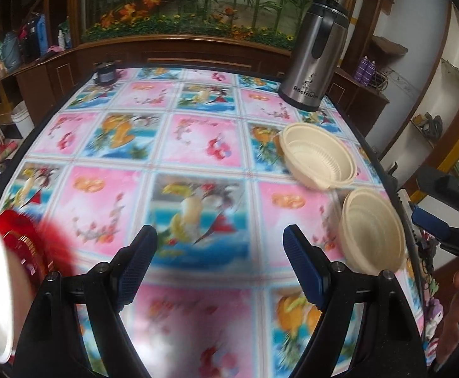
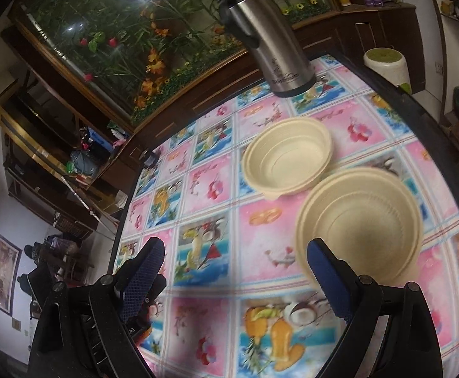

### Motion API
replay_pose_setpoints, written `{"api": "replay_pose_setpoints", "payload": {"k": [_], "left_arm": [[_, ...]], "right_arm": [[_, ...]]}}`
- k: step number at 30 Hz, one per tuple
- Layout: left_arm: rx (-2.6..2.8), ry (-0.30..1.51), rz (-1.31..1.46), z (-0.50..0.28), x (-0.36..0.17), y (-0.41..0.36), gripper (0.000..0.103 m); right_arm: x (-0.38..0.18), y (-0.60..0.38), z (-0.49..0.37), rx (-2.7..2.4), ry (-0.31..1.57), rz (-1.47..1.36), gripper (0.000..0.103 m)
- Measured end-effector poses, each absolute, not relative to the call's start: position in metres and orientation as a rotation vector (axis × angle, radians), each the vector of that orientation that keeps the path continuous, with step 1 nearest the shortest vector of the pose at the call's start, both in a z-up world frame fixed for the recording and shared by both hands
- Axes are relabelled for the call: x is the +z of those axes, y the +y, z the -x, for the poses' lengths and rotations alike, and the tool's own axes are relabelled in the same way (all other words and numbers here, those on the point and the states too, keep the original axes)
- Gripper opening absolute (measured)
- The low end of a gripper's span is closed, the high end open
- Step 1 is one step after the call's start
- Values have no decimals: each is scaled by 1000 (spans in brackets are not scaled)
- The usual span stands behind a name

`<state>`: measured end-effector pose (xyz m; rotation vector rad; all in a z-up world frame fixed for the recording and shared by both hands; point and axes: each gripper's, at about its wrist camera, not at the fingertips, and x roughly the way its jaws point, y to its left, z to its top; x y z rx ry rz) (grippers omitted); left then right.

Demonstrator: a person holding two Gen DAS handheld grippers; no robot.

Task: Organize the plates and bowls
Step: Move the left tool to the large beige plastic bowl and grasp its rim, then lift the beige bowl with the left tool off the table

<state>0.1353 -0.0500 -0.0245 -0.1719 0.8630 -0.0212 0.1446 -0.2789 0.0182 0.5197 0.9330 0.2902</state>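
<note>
Hovering over the counter point(image 1: 197, 145) with its blue-padded jaws spread wide and holding nothing, the left gripper point(image 1: 220, 261) faces a flowery pink-and-blue tablecloth. The right gripper point(image 2: 234, 271) is likewise spread and empty, its right finger just before the nearer cream plastic bowl point(image 2: 360, 220) by the counter's right edge. A second cream plastic bowl point(image 2: 287, 160) sits just beyond, their rims almost touching. Farther back, near the far right corner, stands a steel thermos jug point(image 2: 267, 41). A blurred red-and-white bowl point(image 1: 5, 267) lies at the left edge.
</note>
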Motion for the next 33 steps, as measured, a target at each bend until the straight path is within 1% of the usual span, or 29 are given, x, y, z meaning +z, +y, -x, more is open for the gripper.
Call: {"api": "replay_pose_setpoints", "payload": {"k": [8, 12, 15, 16, 18, 20, 22, 25, 27, 28, 29, 30, 31, 32, 33], "left_arm": [[-58, 862, 176, -199, -22, -93, 82], [-66, 887, 178, -229, -31, -111, 82], [-52, 903, 165, -248, -42, -122, 82], [-47, 912, 167, -254, -46, -123, 82], [-35, 938, 171, -266, -56, -126, 82], [-29, 954, 177, -276, -63, -129, 82], [-22, 954, 175, -282, -65, -132, 82], [-22, 957, 176, -290, -70, -135, 82], [-19, 950, 180, -293, -72, -136, 82], [-24, 952, 183, -295, -74, -137, 82], [-22, 953, 185, -297, -75, -137, 80], [-18, 954, 185, -298, -77, -138, 68], [-20, 963, 177, -300, -79, -140, 53], [-22, 976, 155, -301, -82, -142, 45], [-17, 991, 126, -303, -86, -144, 24]], "right_arm": [[7, -305, -205, 195, 1007, -437, 94], [-8, -313, -235, 166, 1038, -420, 94], [-22, -320, -253, 157, 1071, -429, 92], [-28, -320, -259, 156, 1083, -422, 90], [-37, -321, -269, 153, 1105, -410, 83], [-47, -323, -280, 142, 1121, -410, 78], [-53, -322, -288, 141, 1134, -400, 76], [-62, -319, -298, 135, 1150, -377, 70], [-64, -317, -301, 127, 1155, -367, 61], [-66, -316, -303, 125, 1160, -364, 60], [-68, -315, -304, 128, 1165, -364, 58], [-68, -315, -306, 129, 1166, -362, 55], [-68, -313, -307, 127, 1166, -356, 54], [-69, -311, -307, 124, 1168, -345, 50], [-70, -310, -308, 119, 1172, -337, 43]]}}
